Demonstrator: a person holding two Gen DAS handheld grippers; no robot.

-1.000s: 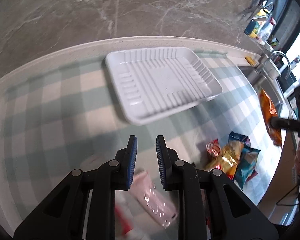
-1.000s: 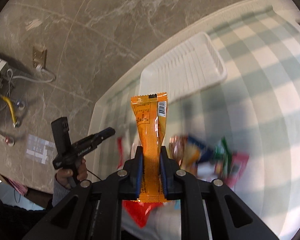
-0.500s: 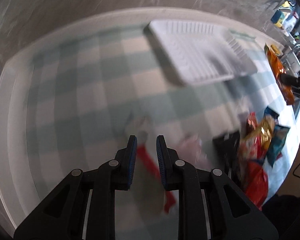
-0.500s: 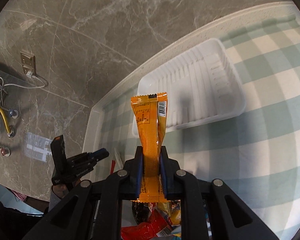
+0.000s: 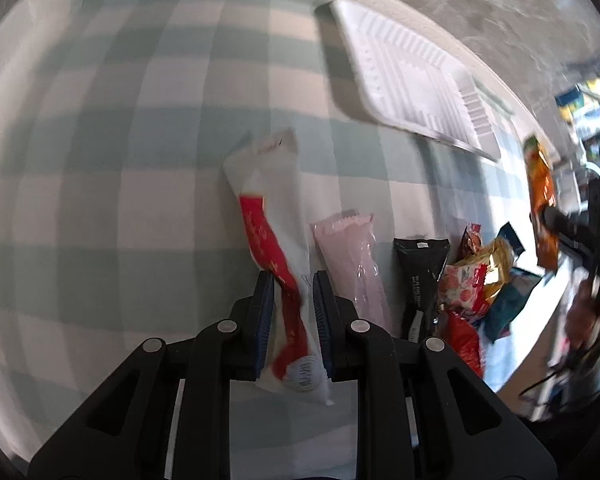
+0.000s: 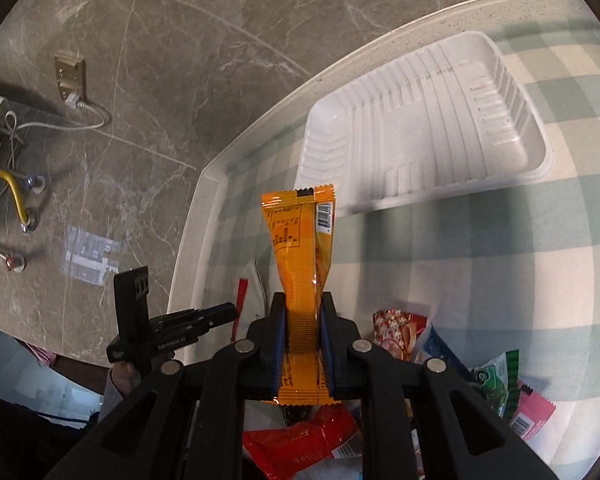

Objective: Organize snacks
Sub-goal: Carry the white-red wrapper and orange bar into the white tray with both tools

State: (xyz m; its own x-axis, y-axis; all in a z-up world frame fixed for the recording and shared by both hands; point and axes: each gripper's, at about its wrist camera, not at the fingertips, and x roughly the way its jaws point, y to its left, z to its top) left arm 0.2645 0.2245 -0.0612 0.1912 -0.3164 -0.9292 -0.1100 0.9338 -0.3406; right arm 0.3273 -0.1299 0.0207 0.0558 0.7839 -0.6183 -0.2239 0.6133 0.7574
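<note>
Glossy ribbed white plastic tray (image 6: 428, 120)

Counts: 1 white ribbed tray (image 6: 428, 128). 2 black grippers, left gripper (image 5: 293, 280) and right gripper (image 6: 303, 304). Single packets: 1 orange (image 6: 300, 264), 1 white-and-red (image 5: 274, 216), 1 pink (image 5: 354, 256), 1 black (image 5: 420, 272). Plus a mixed snack pile (image 5: 476, 280), roughly five or six packets (overlapping, blurred, can't count exactly).
</note>
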